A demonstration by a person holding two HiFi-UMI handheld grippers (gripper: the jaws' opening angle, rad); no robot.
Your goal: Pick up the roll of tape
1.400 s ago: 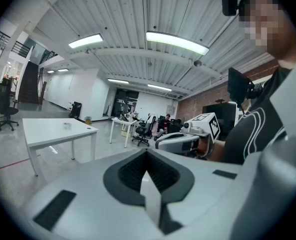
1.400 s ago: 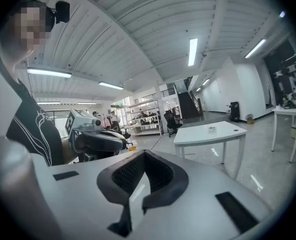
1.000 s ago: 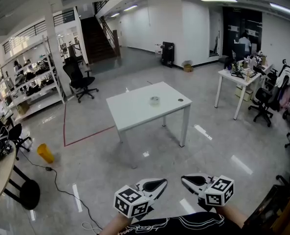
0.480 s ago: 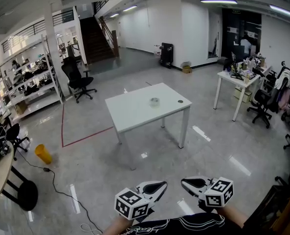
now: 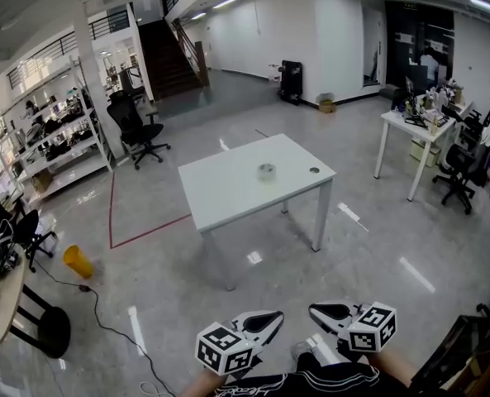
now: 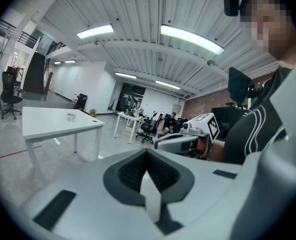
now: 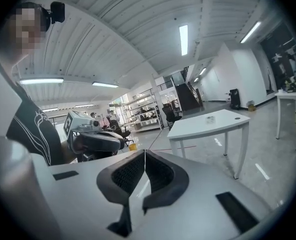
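Observation:
The roll of tape [image 5: 266, 171] is a small pale ring lying near the middle of a white table [image 5: 228, 193] some way ahead across the glossy floor. It also shows as a tiny speck, the tape [image 6: 71, 116] in the left gripper view and the tape [image 7: 210, 119] in the right gripper view. My left gripper [image 5: 277, 314] and right gripper [image 5: 311, 308] are held side by side low in the head view, far short of the table. Both have their jaws shut with nothing between them, seen at the left gripper [image 6: 147, 152] and the right gripper [image 7: 145, 152].
A cluttered white desk [image 5: 403, 121] with office chairs stands at the right. Shelving [image 5: 50, 139] and a black chair [image 5: 137, 131] are at the back left. A yellow bin [image 5: 77, 260], a floor cable [image 5: 104, 321], a black stool [image 5: 42, 329] and a round table [image 5: 1, 304] are at the left.
The head view has drawn nearer to the white table, which now looks slightly larger. Both grippers stay shut, side by side at the bottom of the view.

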